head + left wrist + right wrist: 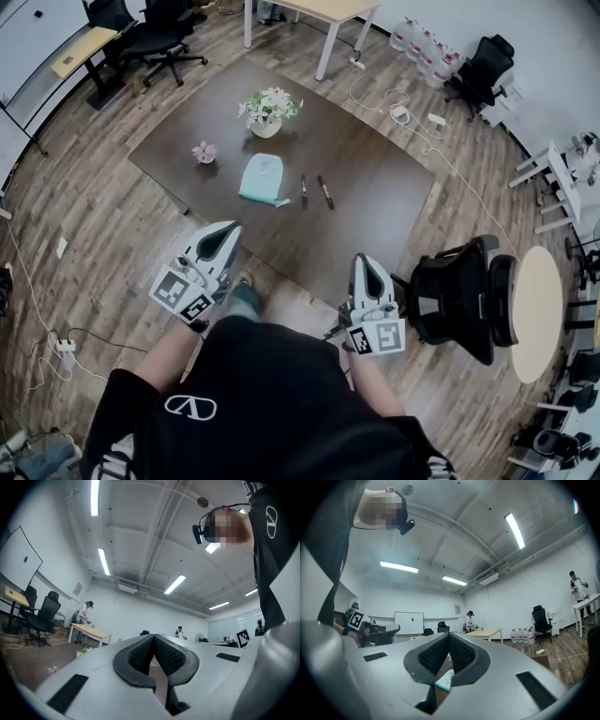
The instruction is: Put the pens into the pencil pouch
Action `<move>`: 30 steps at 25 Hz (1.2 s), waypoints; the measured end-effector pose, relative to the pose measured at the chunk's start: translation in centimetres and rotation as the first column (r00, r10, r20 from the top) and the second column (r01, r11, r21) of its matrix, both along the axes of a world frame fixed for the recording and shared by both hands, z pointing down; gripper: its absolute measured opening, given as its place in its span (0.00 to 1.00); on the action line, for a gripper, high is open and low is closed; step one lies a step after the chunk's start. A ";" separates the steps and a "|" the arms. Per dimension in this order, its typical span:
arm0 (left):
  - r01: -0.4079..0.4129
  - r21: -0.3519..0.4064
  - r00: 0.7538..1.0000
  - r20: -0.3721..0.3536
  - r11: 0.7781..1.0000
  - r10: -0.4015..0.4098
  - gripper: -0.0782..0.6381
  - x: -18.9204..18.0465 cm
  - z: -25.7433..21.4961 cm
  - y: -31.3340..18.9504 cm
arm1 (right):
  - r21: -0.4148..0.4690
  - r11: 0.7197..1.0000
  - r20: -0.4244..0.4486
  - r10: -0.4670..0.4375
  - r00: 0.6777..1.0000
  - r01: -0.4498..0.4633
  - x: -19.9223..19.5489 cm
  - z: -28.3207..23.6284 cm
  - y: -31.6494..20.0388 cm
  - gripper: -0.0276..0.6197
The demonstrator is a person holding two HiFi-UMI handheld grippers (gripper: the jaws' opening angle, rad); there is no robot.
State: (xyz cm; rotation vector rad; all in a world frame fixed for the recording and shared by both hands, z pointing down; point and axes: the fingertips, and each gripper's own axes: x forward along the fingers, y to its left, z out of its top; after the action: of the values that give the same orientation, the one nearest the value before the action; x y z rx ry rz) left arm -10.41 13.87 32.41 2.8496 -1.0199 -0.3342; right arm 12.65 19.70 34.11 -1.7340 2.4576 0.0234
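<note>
Head view: both claws were near the tabletop's (375,202) closer edge, well short of the task's things. Two dark pens (304,190) lay side by side mid-tabletop, their long axes running away from the person. They were just right of the pale blue pouch (262,178) and apart from it. The pens lay ahead and slightly left of the right claw (364,264), which was judged nearer than the left claw (227,230). The pouch lay flat; its mouth could not be read, and nothing showed inside.

Left gripper view: the left claw (153,641) was fully closed and empty.

Right gripper view: the right claw (449,641) was also closed with nothing gripped. The pouch (445,680) showed through the gap below, far ahead.
</note>
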 end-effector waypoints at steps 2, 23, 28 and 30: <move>-0.029 -0.009 1.000 -0.003 1.000 0.028 0.11 -0.5 0.1 -3.6 | 0.001 0.999 -0.007 0.032 0.999 -0.032 -0.6 -0.6 -3.0 0.04; -0.204 -0.096 0.978 0.029 0.974 0.208 0.11 -0.1 3.0 -23.1 | -0.045 0.985 -0.001 0.165 0.986 -0.165 -3.1 -1.0 -21.1 0.04; -0.175 -0.092 0.982 0.059 0.980 0.181 0.11 0.8 3.1 -23.5 | -0.060 0.989 0.017 0.138 0.990 -0.137 -1.4 -0.1 -22.0 0.04; -0.164 -0.092 0.983 0.071 0.982 0.171 0.11 1.0 3.3 -23.9 | -0.061 0.989 0.028 0.135 0.990 -0.133 -0.9 0.2 -22.3 0.04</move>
State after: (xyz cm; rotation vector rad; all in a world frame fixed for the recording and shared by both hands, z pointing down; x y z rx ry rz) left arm -9.39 -10.05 35.70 2.8650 -0.7781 -0.1612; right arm 11.73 -2.60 34.33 -1.9061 2.3384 -0.0641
